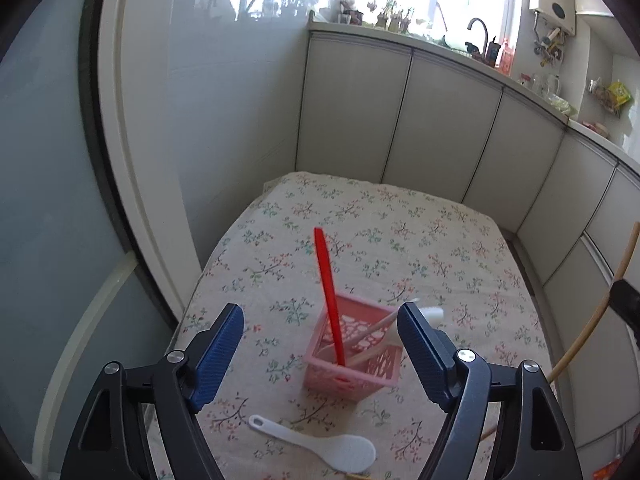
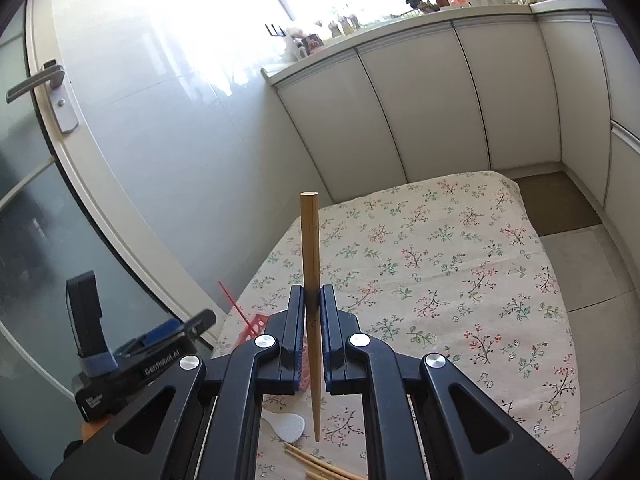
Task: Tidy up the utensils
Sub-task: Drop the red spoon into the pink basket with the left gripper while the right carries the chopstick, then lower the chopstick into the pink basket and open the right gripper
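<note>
Basket (image 1: 354, 354), pink plastic w/ cut-out sides, sits on floral cloth (image 1: 400, 240) near the table's front-left part. Red utensil (image 1: 327, 288) stands in it, handle up, leaning slightly; a wooden-handled tool w/ white head (image 1: 430, 314) also rests in it, head poking over the right rim. White rice paddle (image 1: 320, 446) lies flat on the cloth just in front of basket. L gripper (image 1: 320, 352) hangs above basket, jaws wide apart, nothing between the pads. R gripper (image 2: 311, 320) is clamped on a wooden chopstick (image 2: 310, 248), held nearly upright in its view, thick end up, thin tip down above the cloth. More chopsticks (image 2: 316, 466) lie loose on cloth at the near edge, beside the paddle. Cabinets (image 2: 420, 100) run behind table.
</note>
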{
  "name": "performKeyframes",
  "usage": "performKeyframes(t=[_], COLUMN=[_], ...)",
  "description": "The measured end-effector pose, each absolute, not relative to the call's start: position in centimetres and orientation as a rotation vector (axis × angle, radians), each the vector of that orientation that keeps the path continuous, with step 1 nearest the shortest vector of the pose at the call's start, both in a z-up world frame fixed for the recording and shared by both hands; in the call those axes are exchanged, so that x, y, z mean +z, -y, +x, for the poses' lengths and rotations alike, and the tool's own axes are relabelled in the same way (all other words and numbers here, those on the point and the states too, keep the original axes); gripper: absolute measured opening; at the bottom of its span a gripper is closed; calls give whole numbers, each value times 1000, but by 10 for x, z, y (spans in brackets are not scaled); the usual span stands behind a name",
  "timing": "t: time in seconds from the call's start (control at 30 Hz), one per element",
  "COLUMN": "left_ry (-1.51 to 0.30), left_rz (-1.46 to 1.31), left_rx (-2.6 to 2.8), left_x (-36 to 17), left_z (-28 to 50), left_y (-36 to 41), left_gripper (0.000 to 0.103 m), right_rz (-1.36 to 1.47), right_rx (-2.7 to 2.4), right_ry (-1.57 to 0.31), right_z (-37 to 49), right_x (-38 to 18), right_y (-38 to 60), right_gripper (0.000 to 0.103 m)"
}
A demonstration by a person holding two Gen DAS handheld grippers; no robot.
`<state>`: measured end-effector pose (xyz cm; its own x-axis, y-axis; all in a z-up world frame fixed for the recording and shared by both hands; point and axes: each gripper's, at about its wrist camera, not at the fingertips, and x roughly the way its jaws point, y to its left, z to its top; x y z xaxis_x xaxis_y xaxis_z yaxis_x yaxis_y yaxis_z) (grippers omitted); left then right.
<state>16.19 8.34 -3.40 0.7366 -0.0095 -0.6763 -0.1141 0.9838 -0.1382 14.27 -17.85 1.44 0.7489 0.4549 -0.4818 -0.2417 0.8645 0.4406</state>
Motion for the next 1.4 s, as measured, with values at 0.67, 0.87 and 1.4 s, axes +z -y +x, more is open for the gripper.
performKeyframes(t=[0.67, 0.87, 1.4], left_ry=[-1063, -1054, -1065], left_rz=[-304, -296, -294], left_rx=[179, 148, 97], left_x=[-87, -84, -87], left_z=[156, 160, 165], left_y=[-163, -157, -151], left_gripper=[87, 87, 87], right_rz=[294, 167, 199], right_rx=[330, 321, 418], right_ry=[-408, -425, -608], right_z=[166, 180, 202], right_x=[54, 25, -28], right_y=[92, 52, 47], right_gripper=[7, 8, 32])
